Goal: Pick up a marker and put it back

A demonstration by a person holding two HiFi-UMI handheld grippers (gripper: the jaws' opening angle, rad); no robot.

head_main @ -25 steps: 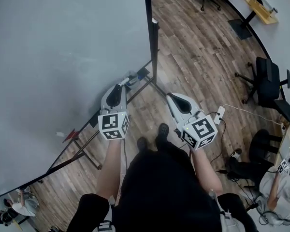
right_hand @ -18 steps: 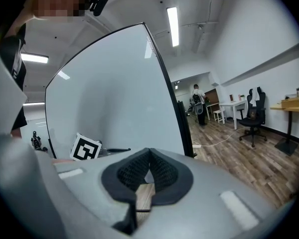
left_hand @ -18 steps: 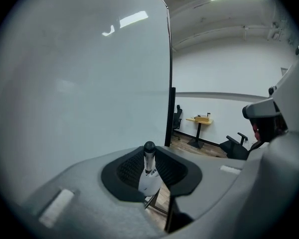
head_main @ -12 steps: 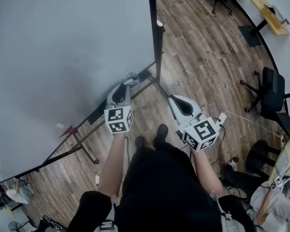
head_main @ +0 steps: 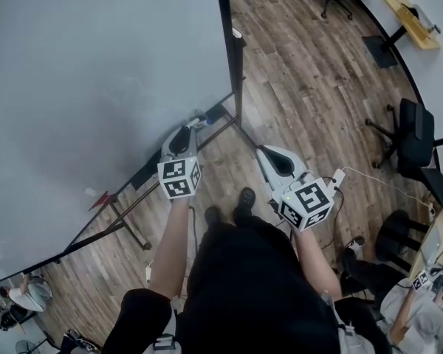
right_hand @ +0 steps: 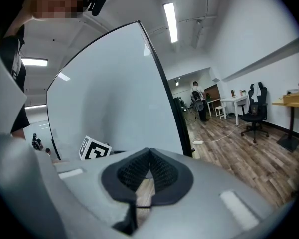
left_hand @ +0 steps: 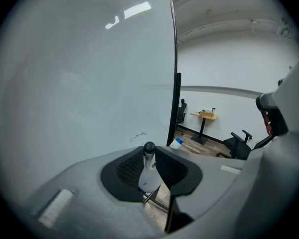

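A marker (left_hand: pixel 149 169) with a white body and a black cap stands between the pads of my left gripper (left_hand: pixel 149 154), which grip it; the jaws have just been opening slightly with the marker still between them. In the head view the left gripper (head_main: pixel 189 129) points at the right end of the whiteboard's tray (head_main: pixel 149 172), and the marker's white end (head_main: pixel 196 122) shows at its tip. My right gripper (head_main: pixel 261 152) hangs to the right over the wooden floor. Its pads (right_hand: pixel 139 167) meet with nothing between them.
The large whiteboard (head_main: pixel 96 87) fills the left, on a black stand with legs (head_main: pixel 125 231). A blue-capped bottle (left_hand: pixel 176 143) sits at the tray's end, a red thing (head_main: pixel 103 200) further left. Office chairs (head_main: pixel 417 135) and a white cable (head_main: pixel 369 172) lie to the right.
My left gripper has sunk with the marker toward the tray's right end. The right gripper has barely shifted.
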